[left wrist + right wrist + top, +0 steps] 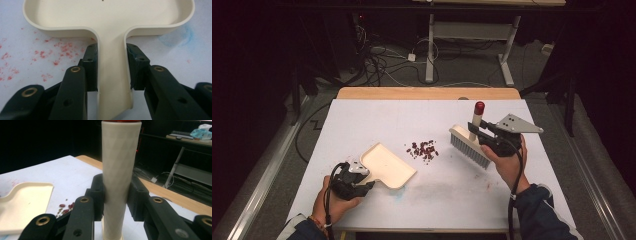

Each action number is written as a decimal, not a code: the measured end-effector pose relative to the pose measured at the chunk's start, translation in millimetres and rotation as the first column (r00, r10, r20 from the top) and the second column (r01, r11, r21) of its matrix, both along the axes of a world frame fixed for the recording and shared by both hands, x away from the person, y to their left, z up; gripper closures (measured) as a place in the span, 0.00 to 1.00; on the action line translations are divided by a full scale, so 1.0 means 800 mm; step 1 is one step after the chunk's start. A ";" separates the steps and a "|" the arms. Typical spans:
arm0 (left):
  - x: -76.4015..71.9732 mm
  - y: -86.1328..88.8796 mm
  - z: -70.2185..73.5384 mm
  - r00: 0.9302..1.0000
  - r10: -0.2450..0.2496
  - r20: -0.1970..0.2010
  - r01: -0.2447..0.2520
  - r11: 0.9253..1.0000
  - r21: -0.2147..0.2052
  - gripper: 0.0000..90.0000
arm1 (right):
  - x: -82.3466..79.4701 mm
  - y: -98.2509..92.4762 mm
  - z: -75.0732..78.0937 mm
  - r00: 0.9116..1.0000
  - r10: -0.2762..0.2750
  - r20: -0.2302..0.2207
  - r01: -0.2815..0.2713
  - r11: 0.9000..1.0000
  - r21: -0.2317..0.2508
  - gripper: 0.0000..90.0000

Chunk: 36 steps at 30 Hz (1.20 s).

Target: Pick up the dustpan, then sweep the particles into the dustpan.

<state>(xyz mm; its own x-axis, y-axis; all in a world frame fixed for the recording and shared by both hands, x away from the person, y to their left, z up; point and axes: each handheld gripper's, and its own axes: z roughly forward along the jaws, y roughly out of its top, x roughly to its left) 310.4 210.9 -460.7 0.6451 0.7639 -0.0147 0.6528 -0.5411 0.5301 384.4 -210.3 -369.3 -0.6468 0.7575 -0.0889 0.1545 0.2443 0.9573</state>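
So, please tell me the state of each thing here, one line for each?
left gripper: shut on the dustpan's handle.
right gripper: shut on the brush's handle.
dustpan: empty, lying on the table, held by its handle.
brush: handle upright, bristles down at the table.
red bits: loose pile on the table, between dustpan and brush, not swept in.

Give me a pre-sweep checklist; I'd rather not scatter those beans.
1. Left tongs shut on dustpan handle: ok.
2. Right tongs shut on brush handle: ok.
3. Beans lying between dustpan and brush: ok.
4. Dustpan's open edge facing the beans: ok.
5. Dustpan lip flat on the table: cannot tell.
6. Bristles touching the table: cannot tell.
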 end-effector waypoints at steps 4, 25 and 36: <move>0.002 0.001 -0.002 1.000 -0.005 -0.004 0.005 1.000 -0.007 0.71 | 0.020 0.013 0.000 1.000 -0.007 -0.010 0.007 1.000 0.006 0.78; -0.002 0.000 -0.009 1.000 -0.018 -0.004 0.018 1.000 0.015 0.71 | 0.076 0.067 -0.024 0.996 -0.087 -0.029 0.088 0.996 0.023 0.78; -0.001 0.000 -0.010 0.999 -0.030 -0.012 0.030 0.999 0.011 0.71 | 0.088 0.094 -0.022 0.997 -0.078 0.000 0.078 0.997 0.004 0.78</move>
